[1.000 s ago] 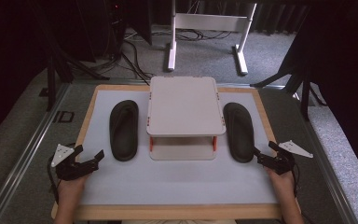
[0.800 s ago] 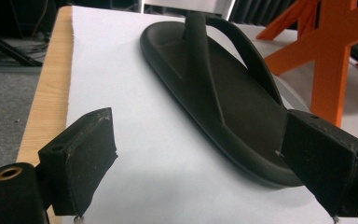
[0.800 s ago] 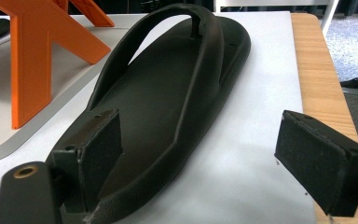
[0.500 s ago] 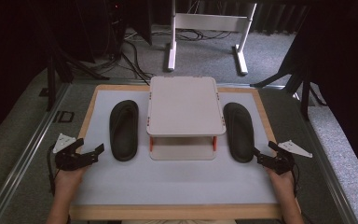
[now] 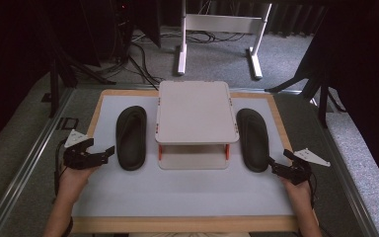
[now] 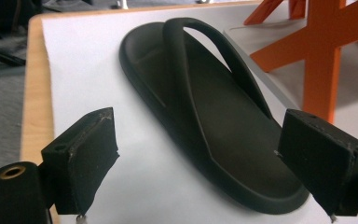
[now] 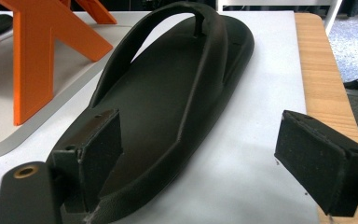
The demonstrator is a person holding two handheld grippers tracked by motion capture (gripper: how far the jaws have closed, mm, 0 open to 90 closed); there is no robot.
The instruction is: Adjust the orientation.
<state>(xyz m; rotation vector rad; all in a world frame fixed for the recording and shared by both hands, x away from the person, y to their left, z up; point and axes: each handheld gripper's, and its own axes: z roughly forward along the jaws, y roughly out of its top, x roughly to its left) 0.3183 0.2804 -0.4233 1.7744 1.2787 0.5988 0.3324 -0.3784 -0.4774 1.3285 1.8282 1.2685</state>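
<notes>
Left gripper [image 5: 109, 149]: jaws wide with nothing between them, though they have just been narrowing a little; it hovers just short of the heel of the left sandal [image 5: 131, 137], which lies flat on the white mat [image 5: 177, 190] beside the rack.

Right gripper [image 5: 272, 164]: jaws spread wide, empty, low at the heel of the right sandal [image 5: 252, 138]; in the right gripper view one pad [image 7: 99, 149] sits right against the heel rim, the other out over bare mat.

Sandals: one on each side of the small shelf rack [image 5: 195, 118], both with toes pointing away from the person, neither lifted.

Risk, left side: I judge the heel lies off toward one jaw in the left gripper view (not centred), so closing there could pinch only the edge and the soft sole would fold or slide out.

Risk, right side: a pad already at the rim may shove the sandal forward before the other pad arrives, turning it on the smooth mat.

Risk, rack: the orange legs [image 6: 324, 56] stand close beside each sandal; a sideways nudge could push a sole under the shelf or knock the rack.

Risk, strap: a grip on the sole alone leaves the strap [image 7: 168, 42] free to snag on the shelf edge.
</notes>
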